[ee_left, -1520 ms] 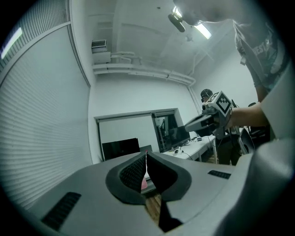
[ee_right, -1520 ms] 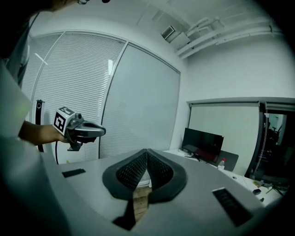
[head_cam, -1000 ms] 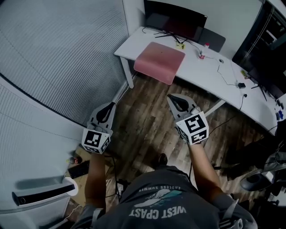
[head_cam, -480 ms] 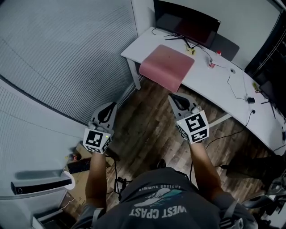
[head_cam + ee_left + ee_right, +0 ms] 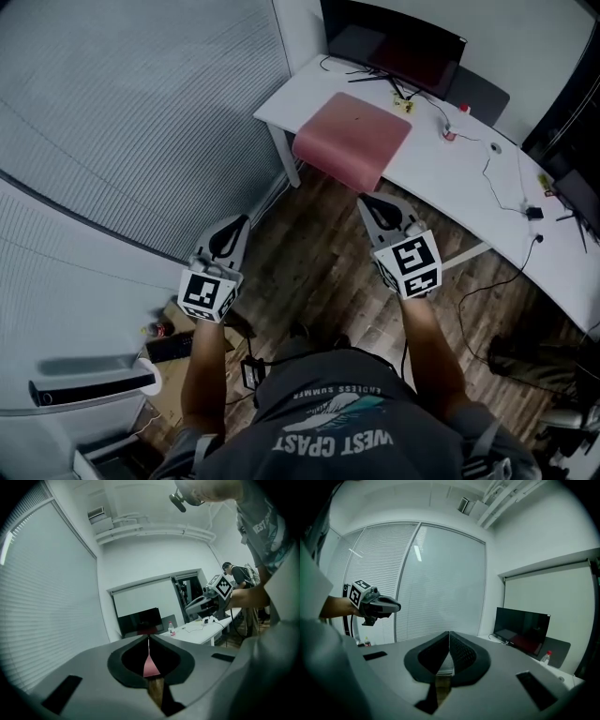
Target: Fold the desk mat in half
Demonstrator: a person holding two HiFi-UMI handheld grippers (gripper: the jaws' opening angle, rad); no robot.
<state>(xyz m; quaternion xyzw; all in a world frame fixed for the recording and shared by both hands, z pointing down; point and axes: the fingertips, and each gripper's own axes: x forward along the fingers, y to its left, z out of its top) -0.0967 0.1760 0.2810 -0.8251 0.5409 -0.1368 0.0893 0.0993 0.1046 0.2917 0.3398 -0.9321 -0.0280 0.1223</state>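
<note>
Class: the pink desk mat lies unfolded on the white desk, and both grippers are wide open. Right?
No: the left gripper and right gripper are shut, jaws together in each gripper view. The pink desk mat does lie unfolded on the white desk.

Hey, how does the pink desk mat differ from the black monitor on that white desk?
The desk mat is pink, while the monitor is black. The desk mat lies flat and unfolded, while the monitor stands upright. The desk mat sits at the near edge, while the monitor is at the back by the wall. Both rest on the same end of the white desk.
</note>
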